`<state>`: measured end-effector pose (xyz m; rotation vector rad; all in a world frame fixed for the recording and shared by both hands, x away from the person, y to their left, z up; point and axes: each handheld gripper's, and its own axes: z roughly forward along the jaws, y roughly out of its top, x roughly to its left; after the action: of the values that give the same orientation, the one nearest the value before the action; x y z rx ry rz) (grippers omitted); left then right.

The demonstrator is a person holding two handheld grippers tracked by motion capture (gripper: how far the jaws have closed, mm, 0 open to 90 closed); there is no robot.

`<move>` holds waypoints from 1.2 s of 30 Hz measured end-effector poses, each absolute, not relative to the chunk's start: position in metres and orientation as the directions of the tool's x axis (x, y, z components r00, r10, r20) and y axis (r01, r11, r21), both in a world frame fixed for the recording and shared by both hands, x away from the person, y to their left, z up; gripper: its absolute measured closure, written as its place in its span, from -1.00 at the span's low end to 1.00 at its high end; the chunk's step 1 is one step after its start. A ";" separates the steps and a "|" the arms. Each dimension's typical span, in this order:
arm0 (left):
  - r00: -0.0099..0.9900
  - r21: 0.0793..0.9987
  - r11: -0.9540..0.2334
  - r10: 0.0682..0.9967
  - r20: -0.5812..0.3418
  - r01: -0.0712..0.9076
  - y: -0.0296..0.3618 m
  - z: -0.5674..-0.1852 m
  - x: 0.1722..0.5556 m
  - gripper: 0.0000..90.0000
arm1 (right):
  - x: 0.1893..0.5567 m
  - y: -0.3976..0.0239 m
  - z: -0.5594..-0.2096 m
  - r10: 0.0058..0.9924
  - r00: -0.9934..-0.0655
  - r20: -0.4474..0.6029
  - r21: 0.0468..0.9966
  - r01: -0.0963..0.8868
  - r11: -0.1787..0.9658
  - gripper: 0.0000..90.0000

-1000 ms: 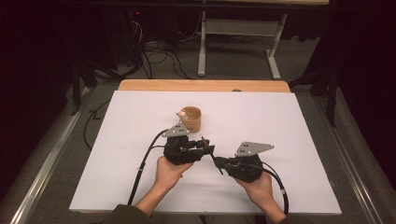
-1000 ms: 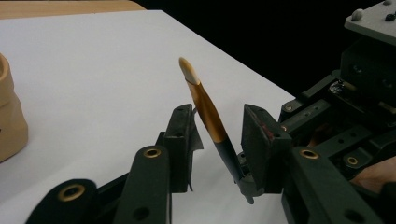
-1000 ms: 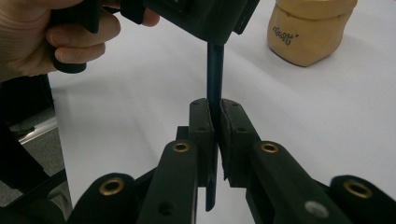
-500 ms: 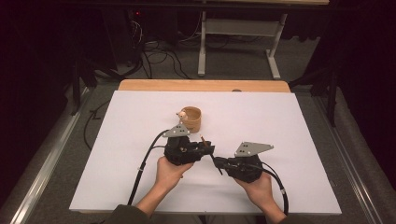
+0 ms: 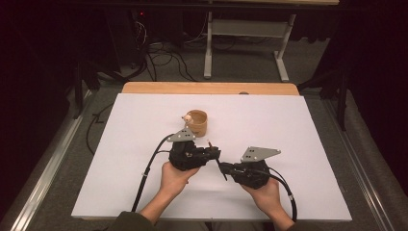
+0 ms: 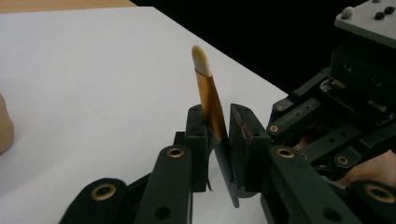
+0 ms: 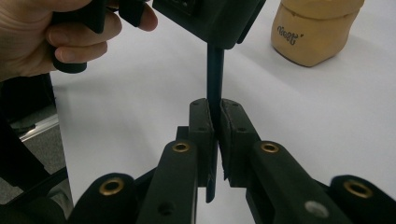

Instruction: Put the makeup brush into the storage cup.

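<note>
Light is falling from above onto the white surface (image 5: 288, 144), which is glowing evenly with no glare, while the floor and the room around it are sinking into near black. Shadows under the hands are lying soft and faint. The high view is looking slightly soft and grainy. In the left gripper view the brush (image 6: 208, 93) is staying fairly sharp and the claw arms at the bottom are blurring. In the right gripper view the cup (image 7: 313, 28) is going out of focus.
</note>
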<state>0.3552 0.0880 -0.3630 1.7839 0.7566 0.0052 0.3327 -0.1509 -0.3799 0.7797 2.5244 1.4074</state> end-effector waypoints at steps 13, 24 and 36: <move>0.809 0.862 -0.159 0.458 -0.369 0.482 0.088 -0.362 0.355 0.84 | 0.332 -0.149 -0.381 0.500 -0.860 0.104 0.827 0.354 0.437 0.91; 0.807 0.865 -0.150 0.464 -0.366 0.479 0.092 -0.360 0.355 0.85 | 0.332 -0.149 -0.382 0.507 -0.856 0.103 0.827 0.357 0.435 0.88; 0.805 0.866 -0.151 0.470 -0.362 0.477 0.096 -0.359 0.355 0.85 | 0.332 -0.154 -0.381 0.524 -0.843 0.122 0.838 0.370 0.401 0.35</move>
<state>0.3549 0.0956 -0.3587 1.7788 0.7318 -0.0070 0.3324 -0.1539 -0.3807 0.8019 2.4904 1.4271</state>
